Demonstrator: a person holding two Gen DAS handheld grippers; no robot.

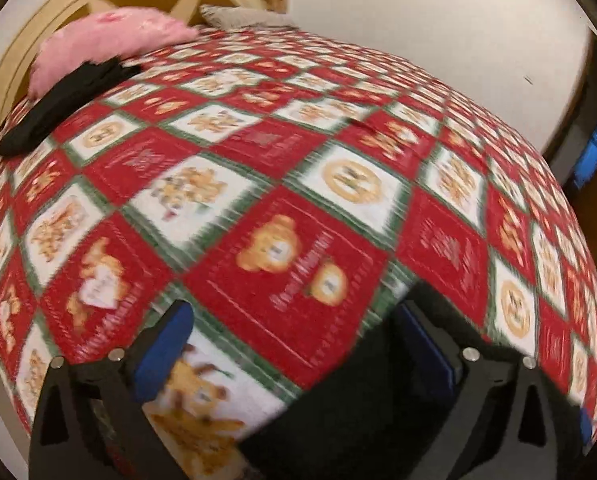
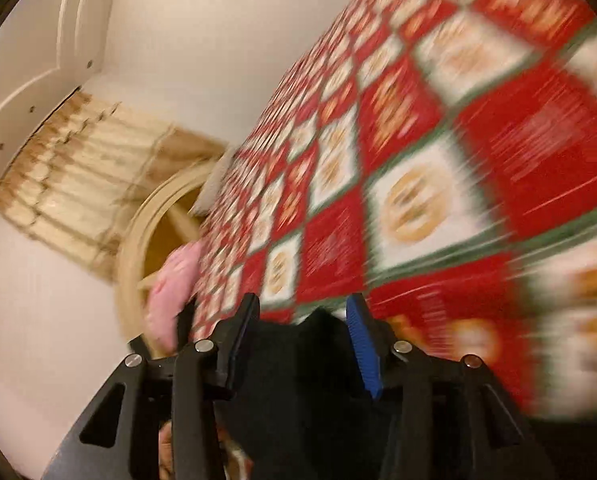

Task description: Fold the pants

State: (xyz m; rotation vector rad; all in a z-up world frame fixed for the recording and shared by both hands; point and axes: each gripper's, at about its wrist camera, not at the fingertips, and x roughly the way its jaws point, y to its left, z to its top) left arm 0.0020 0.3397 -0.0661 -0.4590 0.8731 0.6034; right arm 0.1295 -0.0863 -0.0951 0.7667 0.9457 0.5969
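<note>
Both views motion-blurred, hard to read fine detail.

Left gripper (image 1: 294, 344): jaws wide apart, blue pads showing, hovering low over the near edge of the bed (image 1: 298, 168). Black fabric, likely the pants (image 1: 358, 408), bunched below and between the fingers at the near edge; not clamped as far as visible, touching or not cannot tell.

Right gripper (image 2: 302, 320): jaws partly open, black pants (image 2: 310, 368) fabric filling the gap between the fingers. Looks like a hold on the cloth, but pads not visibly pressed shut on it, so grip cannot be confirmed. Camera rolled hard, bed (image 2: 438, 140) tilted across the view.

Other things: second black garment (image 1: 66, 104) at the far left corner of the bed, partly over a pink pillow (image 1: 110, 40); grey pillow (image 1: 238, 16) at the far edge by the cream headboard (image 1: 26, 56). Curtain (image 2: 82, 184) on the wall in the right view.

Step, as judged: early, bringing the pants up onto the bed for spreading; no fold visible yet. Next move calls for laying the cloth flat on the quilt near the near edge, left jaws closing on a waistband or hem edge, both grips pulling apart to take out wrinkles. Risk: bunched fabric dragging, uneven spread.
</note>
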